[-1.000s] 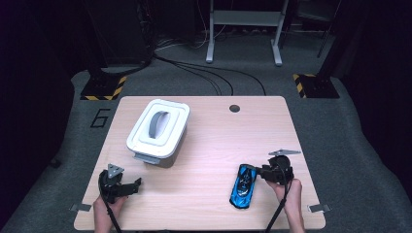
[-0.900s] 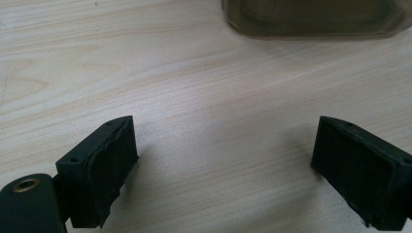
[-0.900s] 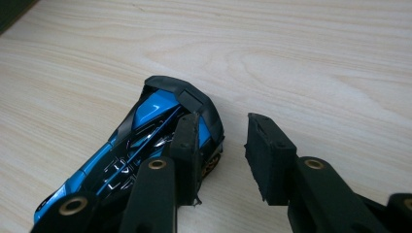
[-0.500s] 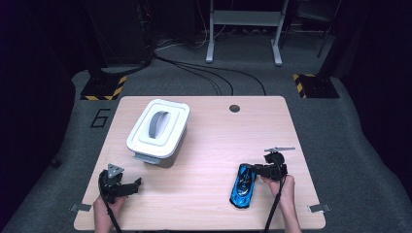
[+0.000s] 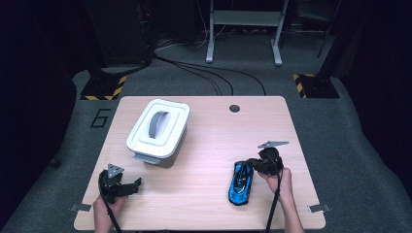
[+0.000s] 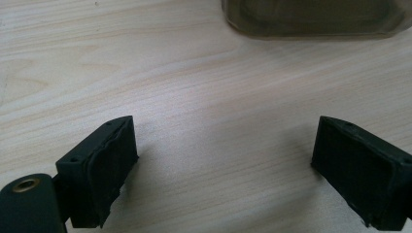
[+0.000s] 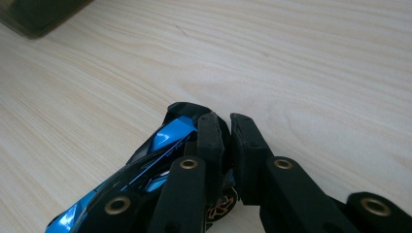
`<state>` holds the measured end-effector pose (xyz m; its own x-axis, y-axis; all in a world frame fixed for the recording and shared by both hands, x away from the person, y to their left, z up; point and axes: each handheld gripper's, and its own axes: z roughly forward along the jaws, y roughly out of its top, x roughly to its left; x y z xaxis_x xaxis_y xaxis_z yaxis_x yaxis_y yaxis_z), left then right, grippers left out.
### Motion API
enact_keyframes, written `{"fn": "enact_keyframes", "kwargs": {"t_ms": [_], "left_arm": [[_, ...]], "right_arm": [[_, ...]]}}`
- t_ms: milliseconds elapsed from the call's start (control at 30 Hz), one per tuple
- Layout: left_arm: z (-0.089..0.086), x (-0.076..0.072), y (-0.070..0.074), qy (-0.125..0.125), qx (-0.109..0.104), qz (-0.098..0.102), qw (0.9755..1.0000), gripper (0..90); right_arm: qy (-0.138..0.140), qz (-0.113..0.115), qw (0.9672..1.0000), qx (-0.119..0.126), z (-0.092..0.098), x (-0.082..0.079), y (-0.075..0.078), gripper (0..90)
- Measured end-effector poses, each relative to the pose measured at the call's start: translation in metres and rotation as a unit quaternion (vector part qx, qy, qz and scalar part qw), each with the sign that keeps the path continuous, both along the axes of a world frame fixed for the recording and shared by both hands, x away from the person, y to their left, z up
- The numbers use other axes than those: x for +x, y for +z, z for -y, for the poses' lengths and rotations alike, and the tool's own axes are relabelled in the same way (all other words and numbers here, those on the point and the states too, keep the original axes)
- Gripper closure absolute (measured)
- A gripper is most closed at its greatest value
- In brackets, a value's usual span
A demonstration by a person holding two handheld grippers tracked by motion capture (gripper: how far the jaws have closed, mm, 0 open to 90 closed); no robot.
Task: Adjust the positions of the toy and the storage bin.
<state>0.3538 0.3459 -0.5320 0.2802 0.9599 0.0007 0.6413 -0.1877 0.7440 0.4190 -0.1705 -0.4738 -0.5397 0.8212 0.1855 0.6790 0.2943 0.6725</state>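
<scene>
With its jaws just closed together beside the blue toy car [image 5: 240, 183], right gripper [image 5: 248, 163] clenched, touching the car's side near a wheel, nothing visibly pinched. Left gripper [image 5: 137, 183] spread wide over bare table [image 5: 209, 145], white lidded box [image 5: 158, 130] beyond.

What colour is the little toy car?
The toy car is shiny blue with black parts, clearest in the right gripper view.
</scene>
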Motion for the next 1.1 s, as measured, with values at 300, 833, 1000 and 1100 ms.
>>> {"fn": "enact_keyframes", "kwargs": {"t_ms": [300,833,1000,1100], "left_arm": [[0.000,0.000,0.001,-0.001,0.001,-0.003,1.0000,8.9],[-0.001,-0.001,0.001,-0.005,0.006,-0.005,1.0000,8.9],[-0.001,-0.001,0.002,-0.006,0.008,-0.008,0.9999,8.9],[-0.001,-0.001,0.002,-0.006,0.008,-0.008,0.9999,8.9]], "right_arm": [[0.038,-0.001,0.9992,0.012,-0.003,0.012,-0.003,83.0],[-0.124,-0.018,0.9921,0.010,-0.009,-0.024,-0.003,15.4],[-0.133,-0.021,0.9909,0.001,-0.022,-0.044,-0.005,5.5],[-0.132,-0.021,0.9911,-0.002,-0.033,-0.056,-0.008,3.6]]}}
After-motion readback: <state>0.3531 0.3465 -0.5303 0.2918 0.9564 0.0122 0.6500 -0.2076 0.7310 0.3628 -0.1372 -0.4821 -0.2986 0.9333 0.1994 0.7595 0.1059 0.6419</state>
